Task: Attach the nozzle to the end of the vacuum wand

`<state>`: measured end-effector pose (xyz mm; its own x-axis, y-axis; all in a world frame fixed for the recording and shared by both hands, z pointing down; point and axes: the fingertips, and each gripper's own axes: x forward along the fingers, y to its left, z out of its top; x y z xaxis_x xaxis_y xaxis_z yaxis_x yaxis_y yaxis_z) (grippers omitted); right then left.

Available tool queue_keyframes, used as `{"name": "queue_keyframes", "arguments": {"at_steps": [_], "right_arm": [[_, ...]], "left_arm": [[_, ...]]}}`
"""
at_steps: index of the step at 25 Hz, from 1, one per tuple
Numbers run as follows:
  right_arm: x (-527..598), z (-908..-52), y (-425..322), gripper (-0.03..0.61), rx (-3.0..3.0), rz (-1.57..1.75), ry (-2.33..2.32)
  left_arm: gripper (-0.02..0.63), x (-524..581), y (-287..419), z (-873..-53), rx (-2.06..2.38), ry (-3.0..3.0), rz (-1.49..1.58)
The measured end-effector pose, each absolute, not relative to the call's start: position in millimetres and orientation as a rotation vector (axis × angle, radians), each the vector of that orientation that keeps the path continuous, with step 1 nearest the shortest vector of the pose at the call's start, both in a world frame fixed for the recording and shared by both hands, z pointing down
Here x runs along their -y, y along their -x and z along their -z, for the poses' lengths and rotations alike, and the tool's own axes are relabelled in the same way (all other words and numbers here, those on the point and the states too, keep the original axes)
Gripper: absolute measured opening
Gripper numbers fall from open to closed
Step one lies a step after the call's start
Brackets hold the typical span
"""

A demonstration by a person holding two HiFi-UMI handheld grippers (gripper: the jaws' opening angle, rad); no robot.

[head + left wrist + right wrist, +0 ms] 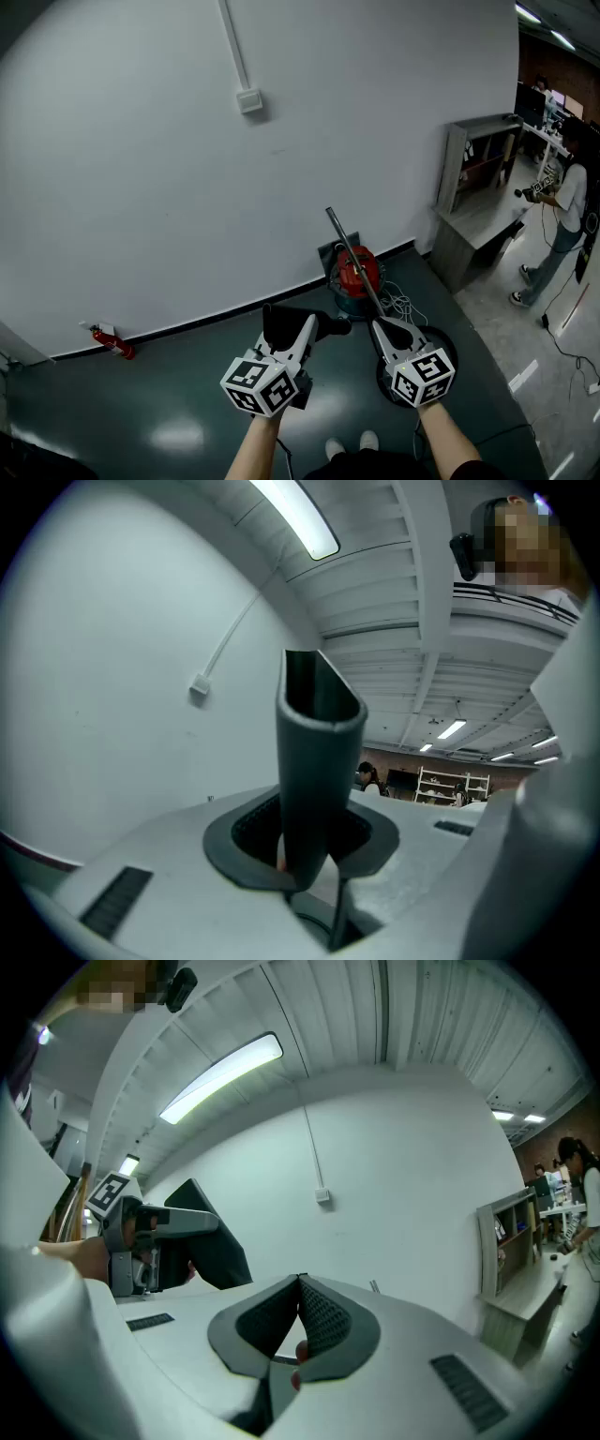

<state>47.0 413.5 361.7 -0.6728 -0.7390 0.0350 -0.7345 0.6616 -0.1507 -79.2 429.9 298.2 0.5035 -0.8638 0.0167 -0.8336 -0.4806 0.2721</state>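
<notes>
My left gripper (298, 330) is shut on a black nozzle (281, 326). In the left gripper view the nozzle (314, 761) stands up between the pads as a dark hollow tube with its open end on top. The right gripper view shows that nozzle (211, 1251) off to the left. The metal vacuum wand (352, 255) slants up across the red vacuum cleaner (358, 274) by the wall. Its lower part is hidden behind my right gripper (382, 328). That gripper (300, 1288) is shut, tips together, with nothing seen between the pads. The wand's tip (373, 1285) shows just beyond it.
Loose cable (405, 305) lies beside the vacuum, and a dark round thing (441, 349) sits under my right gripper. A red fire extinguisher (112, 343) lies at the wall's foot on the left. Grey shelving (478, 187) and a standing person (562, 216) are at right.
</notes>
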Motion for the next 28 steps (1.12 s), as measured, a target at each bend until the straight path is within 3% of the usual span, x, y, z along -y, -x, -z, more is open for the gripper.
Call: {"name": "queue_keyframes", "arguments": {"at_steps": [28], "right_arm": [[-377.7,-391.2,-110.7,0.018,-2.829,0.385,1.222]], "left_arm": [[0.087,-399.1,36.8,-326.4,1.481,-2.391,0.13]]}}
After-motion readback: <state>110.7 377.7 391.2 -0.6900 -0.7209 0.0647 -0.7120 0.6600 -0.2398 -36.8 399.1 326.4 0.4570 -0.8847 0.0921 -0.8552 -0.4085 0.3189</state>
